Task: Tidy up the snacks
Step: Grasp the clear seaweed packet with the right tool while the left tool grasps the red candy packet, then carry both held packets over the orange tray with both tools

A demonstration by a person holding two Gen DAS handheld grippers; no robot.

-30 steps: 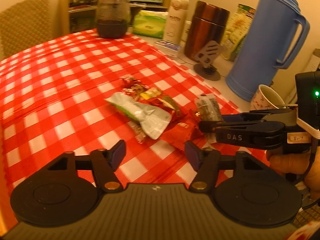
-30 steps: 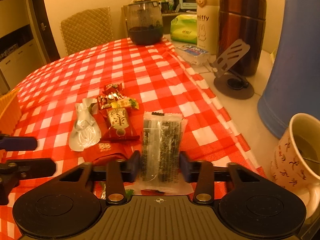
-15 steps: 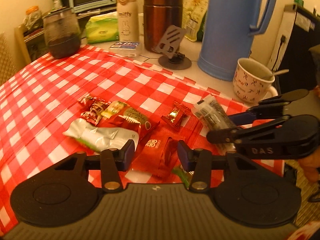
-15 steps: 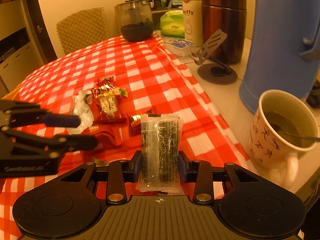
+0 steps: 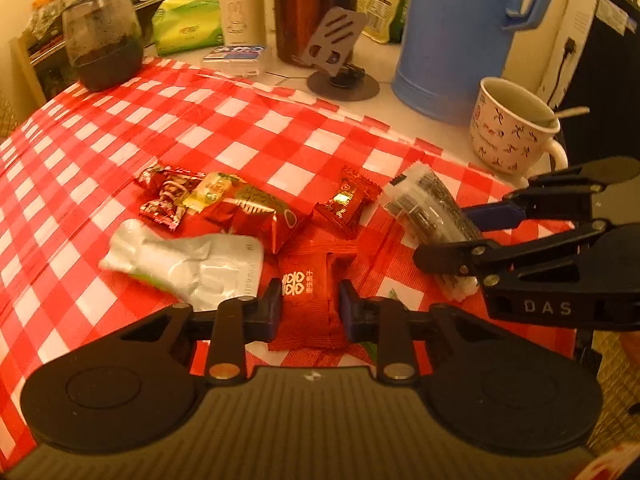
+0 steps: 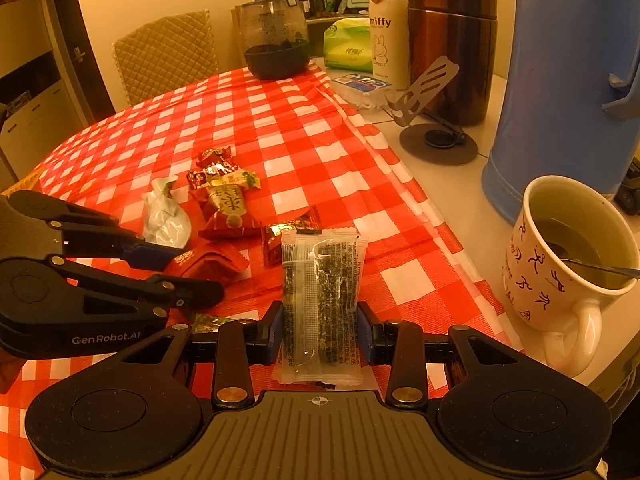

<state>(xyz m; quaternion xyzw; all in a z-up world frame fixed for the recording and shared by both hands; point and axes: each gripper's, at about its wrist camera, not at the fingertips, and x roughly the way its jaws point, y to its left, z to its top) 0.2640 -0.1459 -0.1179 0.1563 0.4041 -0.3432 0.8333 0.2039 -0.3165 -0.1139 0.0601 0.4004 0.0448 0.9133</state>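
Several snack packets lie on the red-checked tablecloth [image 5: 248,120]. My left gripper [image 5: 310,308] has its jaws closing, and the pads touch both sides of a red packet [image 5: 306,280] with white characters. In the right wrist view the left gripper [image 6: 192,274] comes in from the left over the same red packet [image 6: 208,264]. My right gripper [image 6: 320,328] is shut on a clear packet of dark snack [image 6: 320,280], held just above the cloth; it also shows as the right gripper [image 5: 444,236] in the left wrist view. A silver packet [image 5: 188,264], a red-gold packet [image 5: 256,212] and a small red candy [image 5: 346,200] lie beside them.
A patterned mug [image 5: 508,136] with a spoon stands close on the right, off the cloth. Behind it are a blue jug [image 5: 452,40], a phone stand [image 5: 340,60], a brown flask [image 6: 452,40], a white bottle [image 6: 386,28] and a glass jar [image 5: 104,44]. A quilted chair [image 6: 168,52] stands beyond the table.
My left gripper has come in over the snack pile, rolled, and narrowed its jaws onto the red packet. The right gripper keeps its hold on the clear packet, which has shifted slightly towards the mug.
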